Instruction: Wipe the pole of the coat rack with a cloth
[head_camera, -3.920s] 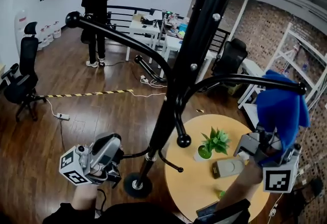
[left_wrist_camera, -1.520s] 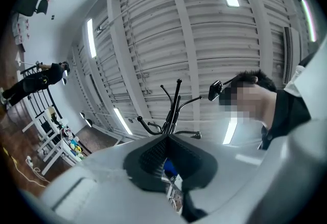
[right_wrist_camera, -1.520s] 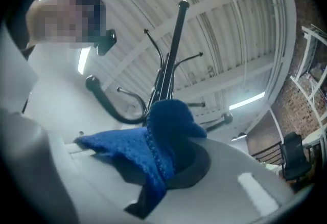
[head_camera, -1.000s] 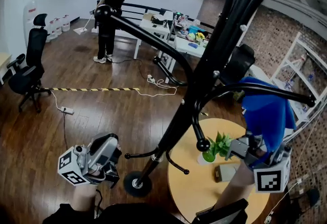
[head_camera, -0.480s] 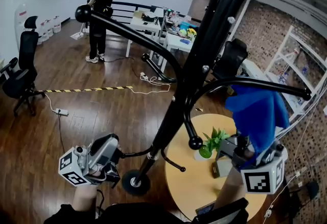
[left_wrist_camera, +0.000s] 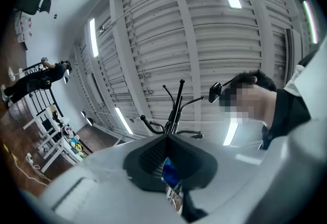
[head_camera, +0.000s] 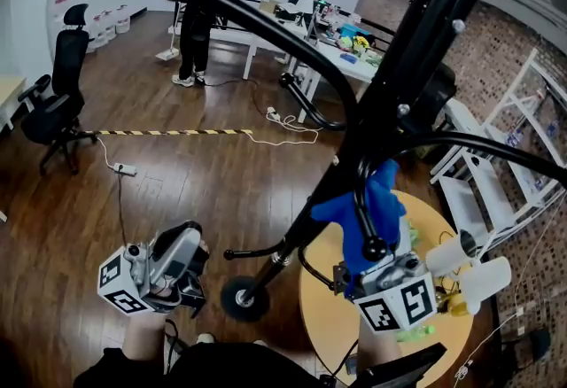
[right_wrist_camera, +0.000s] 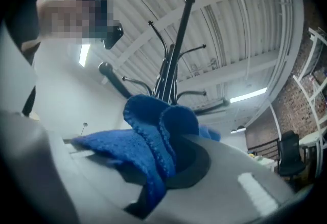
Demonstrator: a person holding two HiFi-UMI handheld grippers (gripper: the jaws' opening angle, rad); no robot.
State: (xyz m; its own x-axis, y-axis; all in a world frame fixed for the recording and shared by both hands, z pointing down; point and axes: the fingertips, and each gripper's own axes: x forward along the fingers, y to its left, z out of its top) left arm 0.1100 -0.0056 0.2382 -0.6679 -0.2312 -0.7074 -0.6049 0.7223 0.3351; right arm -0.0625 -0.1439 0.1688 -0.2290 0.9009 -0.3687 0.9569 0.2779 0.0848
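The coat rack's pole (head_camera: 390, 98) stood upright on a round black base (head_camera: 241, 298). Its long axis ran from the floor toward the ceiling, so in the head view it slanted from lower left to upper right. It was a slim tube of glossy black metal. Curved arms (head_camera: 266, 27) of the same metal branched off it, each ending in a ball knob (head_camera: 375, 247).

The cloth (head_camera: 387, 200) was bunched just to the right of the pole, below the lower arms, and one knobbed arm crossed in front of it. It was bright blue with a nubbly, knitted-looking weave and a stitched edge. Whether it touched the pole could not be told. The right gripper (head_camera: 372, 275) pointed up along the pole from under the cloth, with its jaws clamped on the folded fabric. In the right gripper view the cloth (right_wrist_camera: 153, 151) spilled over both jaws with the pole (right_wrist_camera: 173, 59) rising behind it.

The left gripper (head_camera: 182, 253) hung left of the pole, near the base. Its dark ribbed jaws were drawn almost together, leaving a thin slit with nothing between them. A round, pale yellow table (head_camera: 314, 306) sat right of the base, on dark wooden planks.
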